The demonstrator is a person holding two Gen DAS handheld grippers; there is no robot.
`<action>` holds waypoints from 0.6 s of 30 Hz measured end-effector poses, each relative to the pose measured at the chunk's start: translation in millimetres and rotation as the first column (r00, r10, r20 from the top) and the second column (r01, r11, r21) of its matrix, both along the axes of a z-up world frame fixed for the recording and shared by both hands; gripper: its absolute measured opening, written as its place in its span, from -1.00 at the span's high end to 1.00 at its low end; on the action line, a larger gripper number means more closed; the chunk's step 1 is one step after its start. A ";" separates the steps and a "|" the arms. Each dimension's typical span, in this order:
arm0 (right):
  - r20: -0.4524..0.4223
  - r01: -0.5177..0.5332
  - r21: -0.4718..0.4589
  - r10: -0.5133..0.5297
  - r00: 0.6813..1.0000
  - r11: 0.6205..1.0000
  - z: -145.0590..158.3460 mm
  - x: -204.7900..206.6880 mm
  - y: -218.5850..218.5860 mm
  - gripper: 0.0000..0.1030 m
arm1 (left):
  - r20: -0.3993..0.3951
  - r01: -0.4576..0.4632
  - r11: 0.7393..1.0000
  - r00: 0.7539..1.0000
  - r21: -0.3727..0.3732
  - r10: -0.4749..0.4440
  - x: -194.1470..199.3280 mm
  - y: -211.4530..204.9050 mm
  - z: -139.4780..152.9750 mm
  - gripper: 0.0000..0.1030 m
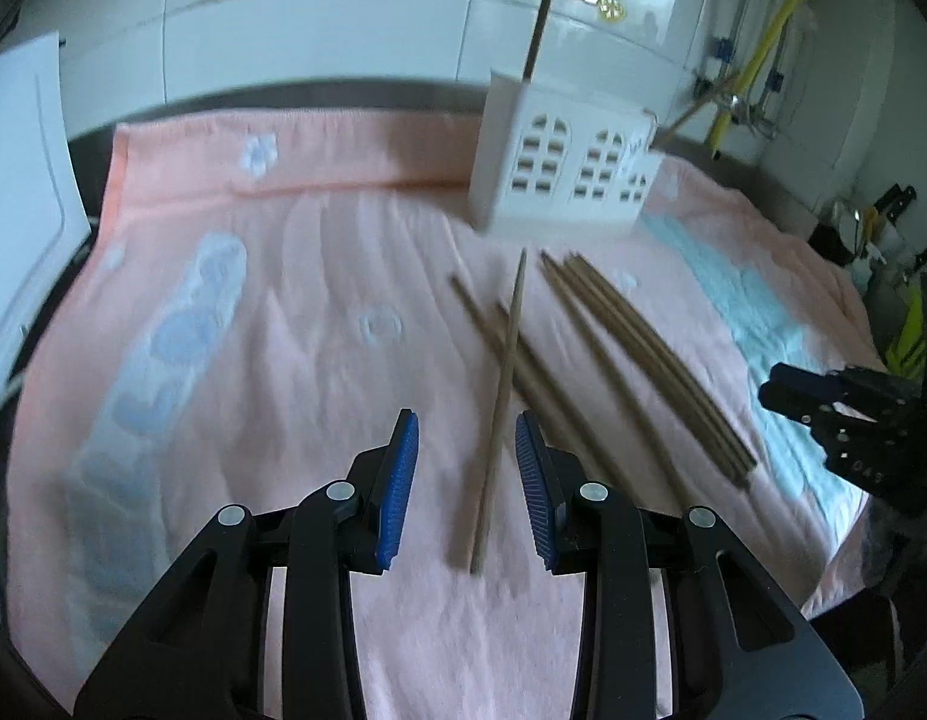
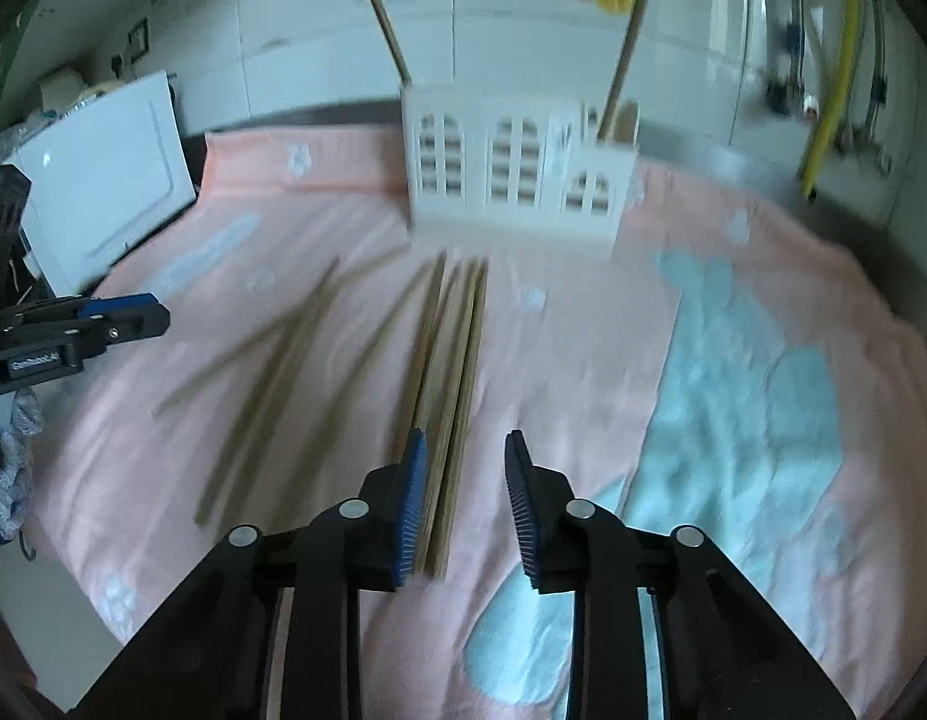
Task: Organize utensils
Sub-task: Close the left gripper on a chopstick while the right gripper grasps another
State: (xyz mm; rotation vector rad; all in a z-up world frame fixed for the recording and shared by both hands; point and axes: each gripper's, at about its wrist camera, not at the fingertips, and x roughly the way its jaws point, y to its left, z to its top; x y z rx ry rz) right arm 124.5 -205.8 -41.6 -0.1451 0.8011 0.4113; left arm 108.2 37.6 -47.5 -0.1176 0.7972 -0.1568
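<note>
Several wooden chopsticks (image 1: 631, 348) lie loose on a pink towel (image 1: 283, 312). A white house-shaped holder (image 1: 559, 168) stands at the towel's far side with one chopstick (image 1: 540, 18) upright in it. My left gripper (image 1: 467, 486) is open just above the towel, with a single chopstick (image 1: 504, 396) lying between its jaws. In the right wrist view the holder (image 2: 517, 174) holds two chopsticks (image 2: 622, 66). My right gripper (image 2: 463, 504) is open over the near end of a chopstick bundle (image 2: 451, 372).
A white appliance (image 2: 103, 204) stands at the left end of the towel. A tiled wall and yellow pipe (image 2: 835, 72) are behind the holder. The left gripper shows at the left edge of the right wrist view (image 2: 79, 330). Dark utensils (image 1: 883, 222) stand at the far right.
</note>
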 end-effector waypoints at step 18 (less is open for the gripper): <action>-0.070 0.016 0.020 -0.015 0.997 1.000 -27.0 10.5 1.1 0.72 | -0.066 0.027 1.000 0.997 0.005 -0.027 -1.9 -13.6 -30.2 0.34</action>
